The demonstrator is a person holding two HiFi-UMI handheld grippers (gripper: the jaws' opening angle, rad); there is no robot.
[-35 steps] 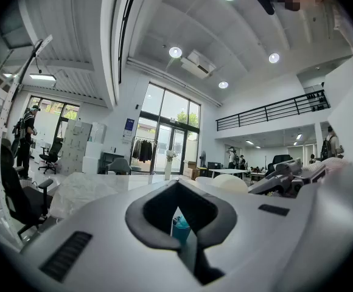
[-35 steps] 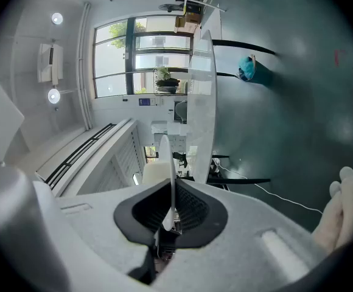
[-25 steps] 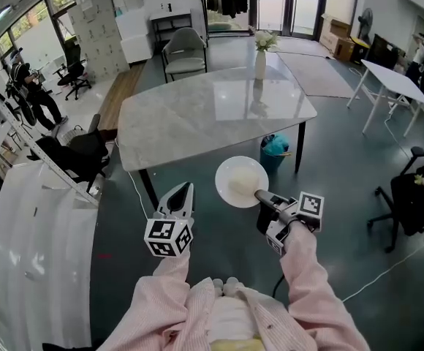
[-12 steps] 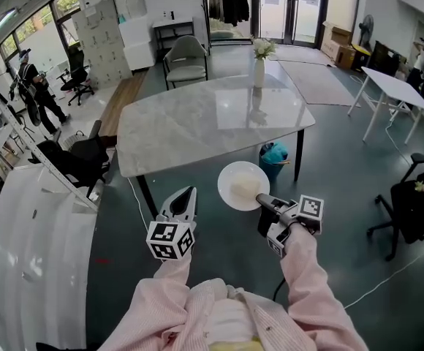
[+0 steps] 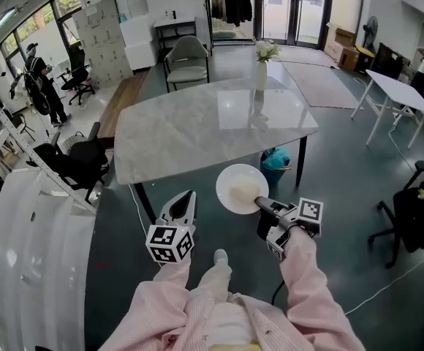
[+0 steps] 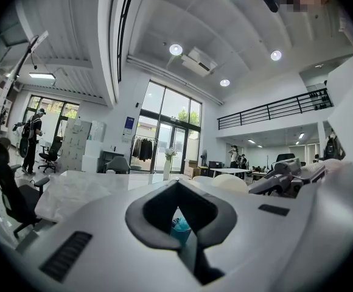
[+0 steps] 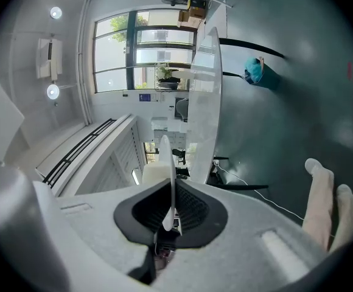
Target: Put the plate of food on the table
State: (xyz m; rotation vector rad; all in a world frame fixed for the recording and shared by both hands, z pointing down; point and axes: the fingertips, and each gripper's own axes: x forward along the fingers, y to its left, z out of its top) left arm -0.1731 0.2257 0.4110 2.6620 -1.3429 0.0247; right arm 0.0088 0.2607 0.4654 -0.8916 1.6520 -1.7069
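A white plate [image 5: 241, 189] carrying a pale lump of food [image 5: 244, 191] hangs level over the dark floor, just short of the near edge of the marble table [image 5: 212, 126]. My right gripper [image 5: 260, 205] is shut on the plate's near rim. In the right gripper view the plate [image 7: 167, 163] runs edge-on between the pads [image 7: 187, 208] of that gripper [image 7: 170, 207]. My left gripper [image 5: 185, 199] floats to the plate's left, shut and holding nothing. In the left gripper view, past the gripper [image 6: 180, 207], I see the plate [image 6: 225, 182] at the right.
A vase of flowers [image 5: 261, 72] stands at the table's far side. A teal bin [image 5: 275, 159] sits under the table's near right corner. A grey chair [image 5: 186, 57] is behind the table, a black office chair [image 5: 409, 203] at the right. A cable [image 5: 387, 276] lies on the floor.
The table's near edge has come a little closer to the plate and both grippers. A shoe has appeared between the arms at the bottom. The grip on the plate is unchanged.
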